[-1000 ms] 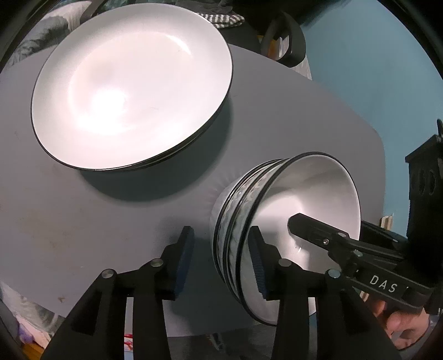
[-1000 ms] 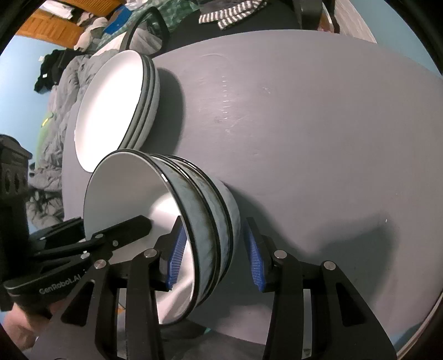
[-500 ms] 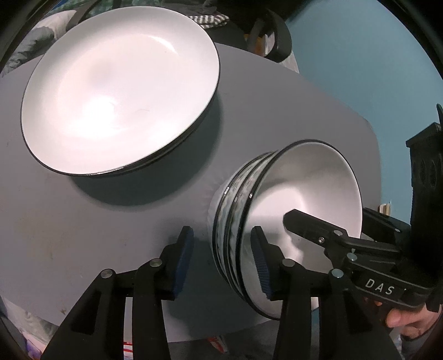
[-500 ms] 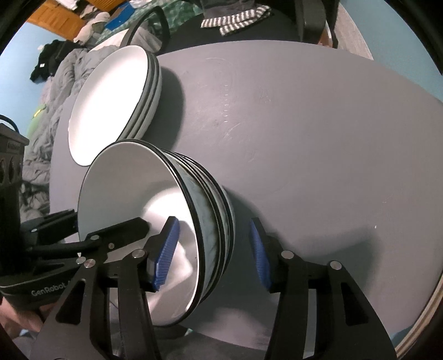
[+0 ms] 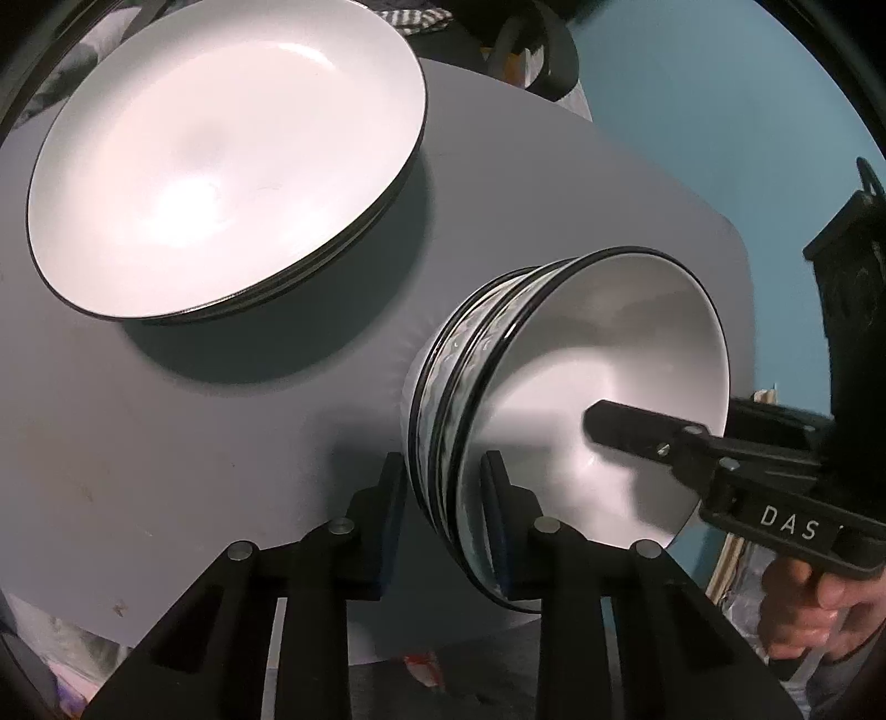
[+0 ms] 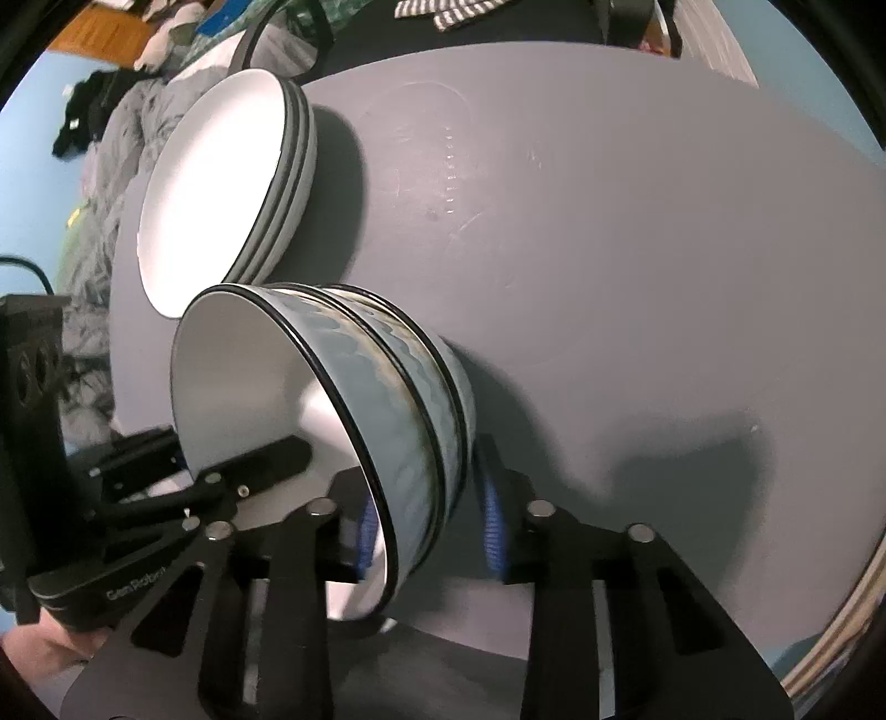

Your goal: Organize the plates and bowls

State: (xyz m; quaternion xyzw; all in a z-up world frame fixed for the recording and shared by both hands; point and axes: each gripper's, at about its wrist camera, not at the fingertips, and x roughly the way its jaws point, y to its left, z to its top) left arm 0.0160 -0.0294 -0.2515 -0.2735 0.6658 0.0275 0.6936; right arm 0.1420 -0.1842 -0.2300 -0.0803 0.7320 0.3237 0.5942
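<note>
A stack of three bowls (image 5: pixel 554 360), white inside with blue-grey wavy outsides (image 6: pixel 387 399), stands near the front edge of the grey table (image 5: pixel 166 443). My left gripper (image 5: pixel 443 520) straddles the stack's left rim, one pad outside and one inside the top bowl. Its jaws are closing, with the pads against the wall. My right gripper (image 6: pixel 429 520) straddles the opposite rim the same way, its jaws also closing onto the wall. A stack of white black-rimmed plates (image 5: pixel 221 155) sits behind the bowls (image 6: pixel 210 183).
The table (image 6: pixel 609 249) spreads bare to the right of the bowls; its front edge runs just under both grippers. A striped cloth (image 6: pixel 454 11) and grey bedding (image 6: pixel 105 166) lie beyond the table. A hand (image 5: pixel 814 615) holds the right gripper's handle.
Both grippers' jaws have narrowed from wide apart to tight against the bowl stack's rim. The stack sits slightly larger and higher in both views.
</note>
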